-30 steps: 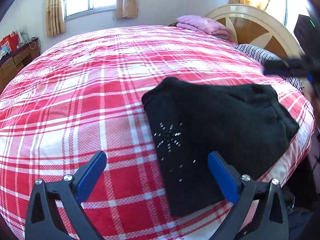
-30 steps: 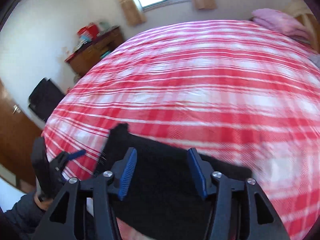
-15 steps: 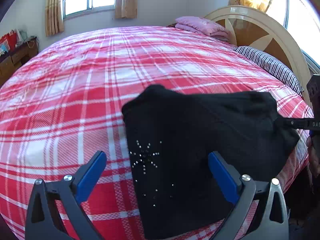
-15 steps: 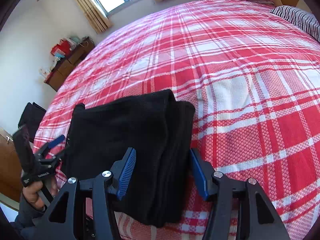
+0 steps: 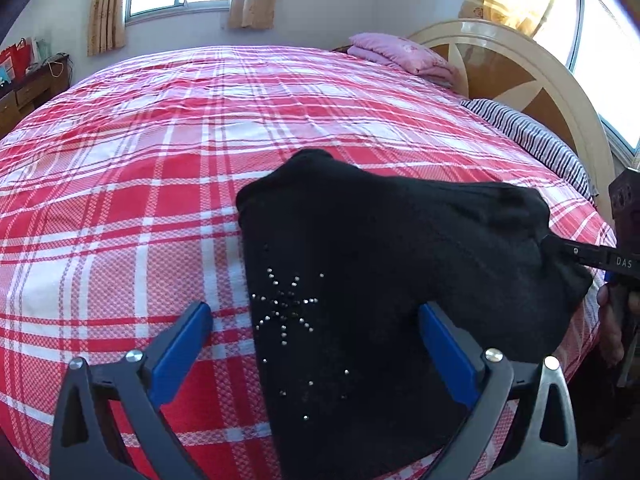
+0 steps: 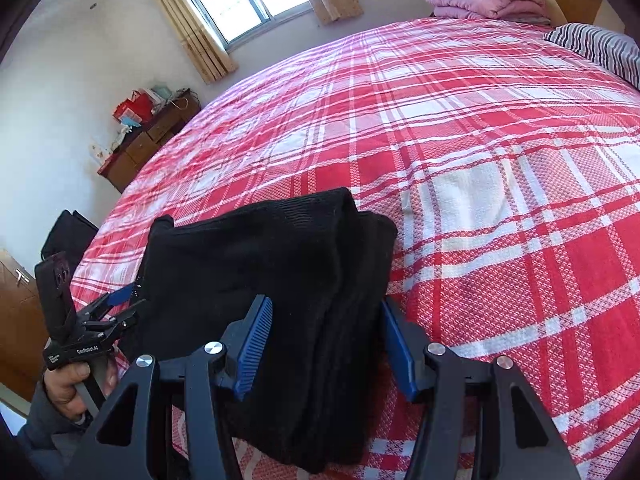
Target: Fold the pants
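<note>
Fingers [image 6: 256, 338] of right gripper [image 6: 326, 346] straddle pants [image 6: 280, 280].

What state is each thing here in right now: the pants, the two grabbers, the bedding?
Black pants: folded, lying on the bed.
Left gripper: open, holding nothing.
Right gripper: open, straddling the pants' folded edge.
Pink blanket: folded, stacked near the headboard.
Plaid bedspread: spread flat.

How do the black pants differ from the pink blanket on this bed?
The black pants lie at the near edge and carry shiny studs; the pink blanket sits far back by the headboard, with no studs showing. Both are folded on the red plaid bedspread.
</note>
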`<state>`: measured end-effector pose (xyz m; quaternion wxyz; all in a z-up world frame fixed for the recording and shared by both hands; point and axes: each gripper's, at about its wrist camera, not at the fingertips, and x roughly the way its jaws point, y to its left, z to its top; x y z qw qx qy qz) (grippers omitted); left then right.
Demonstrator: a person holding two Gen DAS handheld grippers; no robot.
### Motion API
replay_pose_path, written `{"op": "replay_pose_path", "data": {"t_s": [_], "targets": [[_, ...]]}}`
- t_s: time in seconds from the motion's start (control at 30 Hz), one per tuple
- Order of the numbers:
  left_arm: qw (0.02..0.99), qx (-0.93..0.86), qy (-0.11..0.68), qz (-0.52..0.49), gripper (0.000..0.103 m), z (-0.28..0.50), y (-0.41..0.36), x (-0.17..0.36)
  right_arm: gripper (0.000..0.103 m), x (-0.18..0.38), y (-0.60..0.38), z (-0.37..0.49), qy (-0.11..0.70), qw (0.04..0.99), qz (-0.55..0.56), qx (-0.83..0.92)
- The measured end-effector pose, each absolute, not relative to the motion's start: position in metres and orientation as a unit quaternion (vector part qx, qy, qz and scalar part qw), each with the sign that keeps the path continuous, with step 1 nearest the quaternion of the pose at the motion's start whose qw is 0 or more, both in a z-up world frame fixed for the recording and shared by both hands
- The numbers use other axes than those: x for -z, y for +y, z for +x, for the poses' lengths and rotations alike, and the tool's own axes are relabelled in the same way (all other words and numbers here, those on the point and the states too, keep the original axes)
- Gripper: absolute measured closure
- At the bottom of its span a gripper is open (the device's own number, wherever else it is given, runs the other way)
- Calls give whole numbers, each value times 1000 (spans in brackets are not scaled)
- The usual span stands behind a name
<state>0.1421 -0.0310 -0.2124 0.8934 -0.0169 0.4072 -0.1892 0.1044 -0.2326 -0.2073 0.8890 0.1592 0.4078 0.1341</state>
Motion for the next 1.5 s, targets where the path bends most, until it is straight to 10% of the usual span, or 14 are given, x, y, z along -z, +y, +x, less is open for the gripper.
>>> {"op": "replay_pose_path", "data": {"t_s": [0.67,0.8,1.5], "targets": [[880,232,410,-69,35,143,-24,207,71,211,-247,104,408,870,217,-169],[872,258,409,-80,77,142,-24,205,76,207,-244,102,405,874,209,-170],[903,208,365,-86,90,148,39,155,78,122,-154,175,370,889,104,-249]]}}
